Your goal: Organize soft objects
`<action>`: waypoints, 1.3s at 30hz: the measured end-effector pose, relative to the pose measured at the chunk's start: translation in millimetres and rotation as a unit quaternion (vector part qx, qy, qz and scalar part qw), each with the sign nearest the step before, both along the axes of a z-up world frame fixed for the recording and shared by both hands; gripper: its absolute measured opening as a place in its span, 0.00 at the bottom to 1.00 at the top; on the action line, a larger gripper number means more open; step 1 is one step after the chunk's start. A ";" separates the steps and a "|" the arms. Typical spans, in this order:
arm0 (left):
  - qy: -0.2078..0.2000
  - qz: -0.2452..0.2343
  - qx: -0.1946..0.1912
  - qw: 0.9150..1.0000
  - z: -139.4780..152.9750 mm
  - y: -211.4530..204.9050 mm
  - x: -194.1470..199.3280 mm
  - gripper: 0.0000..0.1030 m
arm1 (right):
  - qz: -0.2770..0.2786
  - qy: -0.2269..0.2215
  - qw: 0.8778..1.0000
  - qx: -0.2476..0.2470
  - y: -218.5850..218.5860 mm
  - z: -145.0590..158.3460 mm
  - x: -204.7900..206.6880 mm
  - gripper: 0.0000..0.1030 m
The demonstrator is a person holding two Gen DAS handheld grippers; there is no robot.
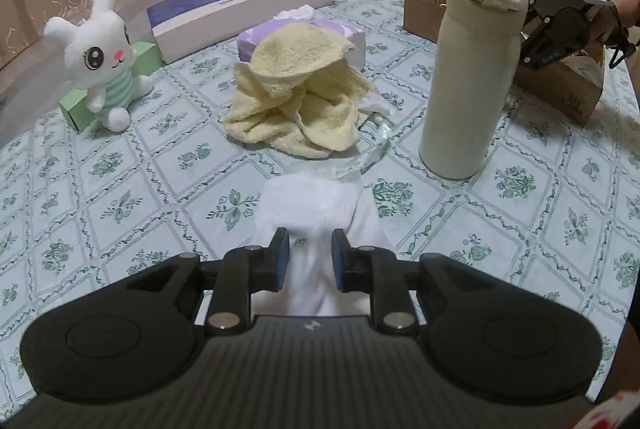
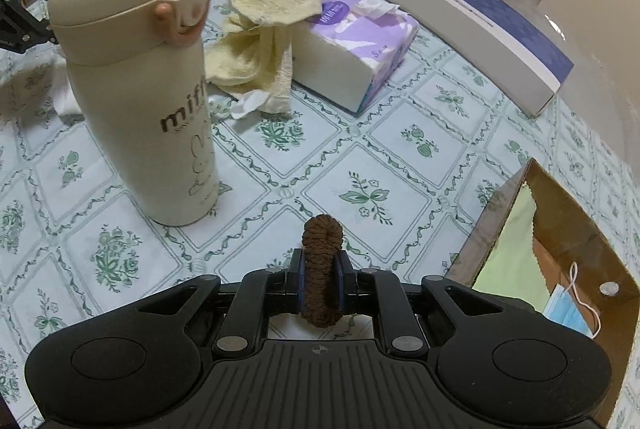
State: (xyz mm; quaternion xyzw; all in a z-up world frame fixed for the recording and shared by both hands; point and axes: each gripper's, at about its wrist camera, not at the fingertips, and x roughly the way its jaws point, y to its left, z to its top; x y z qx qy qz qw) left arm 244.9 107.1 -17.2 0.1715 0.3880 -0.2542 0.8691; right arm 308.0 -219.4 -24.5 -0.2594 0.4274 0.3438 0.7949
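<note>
Left wrist view, nearest: left gripper (image 1: pixel 310 261) set to a narrow gap around a white cloth (image 1: pixel 316 201); not possible to tell whether pressed by the pads. Cloth draped forward onto the floral tablecloth (image 1: pixel 120 189). Beyond, at right: upright cream bottle (image 1: pixel 472 69). At centre: crumpled yellow towel (image 1: pixel 296 101), thrown partly over a purple tissue pack (image 2: pixel 360 45). Farther left: plush rabbit (image 1: pixel 100 57) leaned on a green box (image 1: pixel 144 55), with a flat blue-topped box (image 1: pixel 240 5) behind.

Right wrist view, nearest: right gripper (image 2: pixel 320 263) clamped on a brown knitted loop (image 2: pixel 322 233), carried above the tablecloth. Just right: open cardboard box (image 2: pixel 500 213), with a green cloth (image 2: pixel 516 249) and a blue face mask (image 2: pixel 568 309) inside.
</note>
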 end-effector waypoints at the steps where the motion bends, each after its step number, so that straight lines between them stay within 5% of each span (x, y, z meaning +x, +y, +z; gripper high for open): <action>1: -0.001 0.000 -0.002 1.000 -0.4 0.7 0.2 0.19 | 0.001 0.000 1.000 0.000 0.7 -0.5 0.5 0.14; 4: 0.001 0.004 -0.002 1.000 -4.0 1.1 2.3 0.21 | 0.002 0.002 1.000 -0.001 2.6 -1.6 0.2 0.14; 6: 0.001 0.005 -0.002 1.000 -7.1 0.4 3.9 0.50 | 0.002 0.000 1.000 0.000 3.1 -2.1 -0.1 0.14; 8: -0.002 0.001 -0.005 1.000 -10.3 -0.5 4.8 0.60 | 0.001 0.000 1.000 0.000 3.1 -3.5 0.8 0.14; 13: -0.010 -0.012 0.022 1.000 -24.5 -9.8 7.8 0.61 | 0.000 0.006 1.000 -0.003 3.8 -11.5 4.9 0.14; 16: -0.009 -0.023 0.044 0.999 -33.5 -15.5 8.7 0.52 | -0.001 0.009 1.000 -0.003 3.9 -15.9 5.9 0.14; 20: -0.006 -0.030 0.059 0.998 -35.4 -17.8 7.4 0.13 | -0.006 0.007 1.000 0.000 3.3 -18.0 6.1 0.14; 21: -0.004 -0.030 0.055 0.998 -33.6 -16.8 7.0 0.10 | -0.007 0.006 1.000 0.001 3.0 -17.6 6.0 0.14; 31: -0.020 0.022 -0.003 1.000 12.5 9.6 8.2 0.06 | -0.029 -0.012 0.999 0.019 -2.1 3.2 -4.3 0.14; 39: -0.047 0.057 -0.007 0.997 55.7 20.2 -8.8 0.06 | -0.047 -0.026 0.998 0.033 -2.3 24.4 -28.1 0.14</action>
